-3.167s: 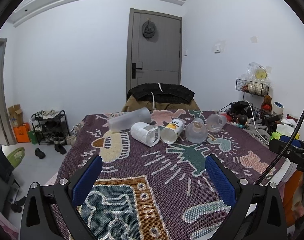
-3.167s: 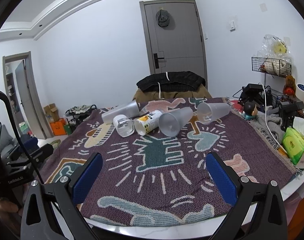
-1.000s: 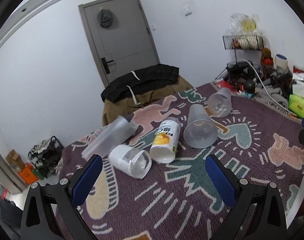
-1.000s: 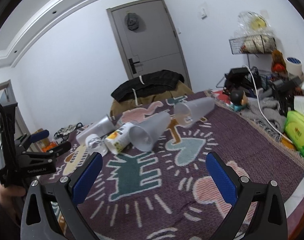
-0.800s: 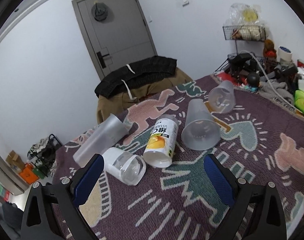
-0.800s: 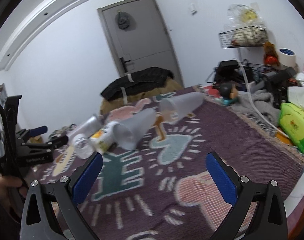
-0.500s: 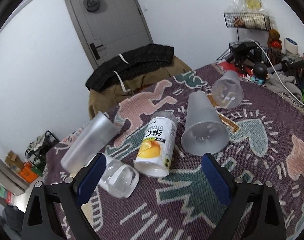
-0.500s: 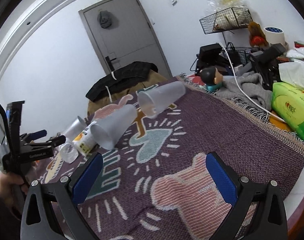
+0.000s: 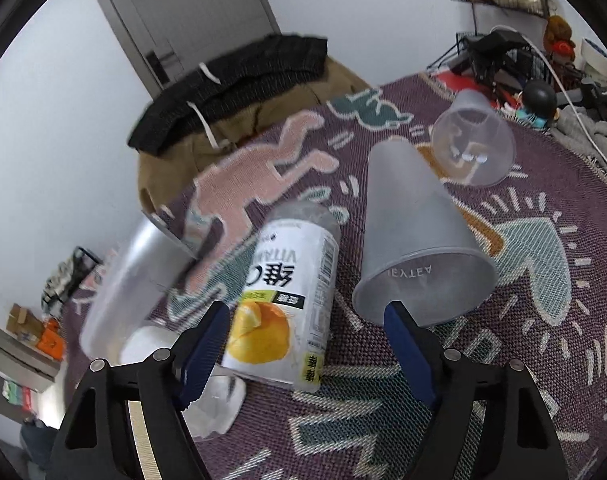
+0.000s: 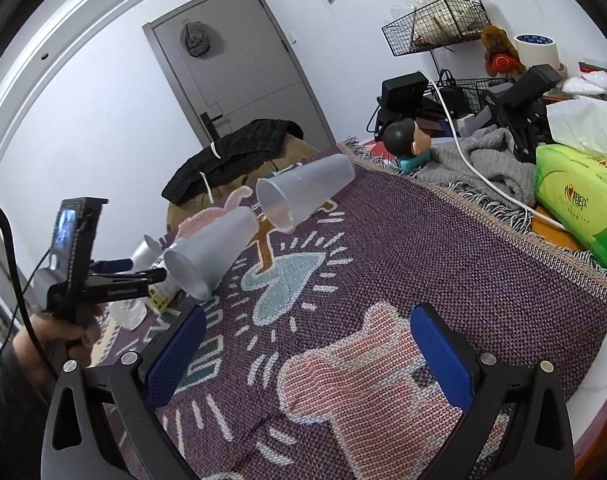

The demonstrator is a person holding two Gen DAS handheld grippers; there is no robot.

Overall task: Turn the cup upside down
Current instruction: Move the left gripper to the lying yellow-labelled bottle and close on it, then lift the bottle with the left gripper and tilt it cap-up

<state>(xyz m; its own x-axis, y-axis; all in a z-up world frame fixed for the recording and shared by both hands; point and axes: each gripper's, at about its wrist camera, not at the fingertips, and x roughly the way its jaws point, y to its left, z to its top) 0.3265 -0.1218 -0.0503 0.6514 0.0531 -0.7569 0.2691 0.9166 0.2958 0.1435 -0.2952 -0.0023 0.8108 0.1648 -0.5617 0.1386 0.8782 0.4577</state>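
Observation:
Several cups lie on their sides on the patterned purple blanket (image 9: pixel 543 320). A white cup with an orange-fruit label (image 9: pixel 287 300) lies straight ahead of my left gripper (image 9: pixel 307 344), which is open with its blue pads either side of the cup's rim end, not touching. A frosted cup (image 9: pixel 415 240) lies right of it, a clear cup (image 9: pixel 471 140) farther right, a grey frosted cup (image 9: pixel 131 280) and a small clear cup (image 9: pixel 207 400) left. My right gripper (image 10: pixel 307 352) is open and empty over the blanket; the frosted cup (image 10: pixel 211 248) and the clear cup (image 10: pixel 303 196) lie beyond it.
A green tissue pack (image 10: pixel 575 204), grey cloth (image 10: pixel 475 160), a doll head (image 10: pixel 407 140) and cables crowd the right side. A black jacket on a brown seat (image 9: pixel 239 76) stands behind the table. The left hand-held gripper (image 10: pixel 87 276) shows at the left.
My left gripper has come forward and down, close to the labelled cup. My right gripper has moved forward and swung right over the blanket. The cups have not moved.

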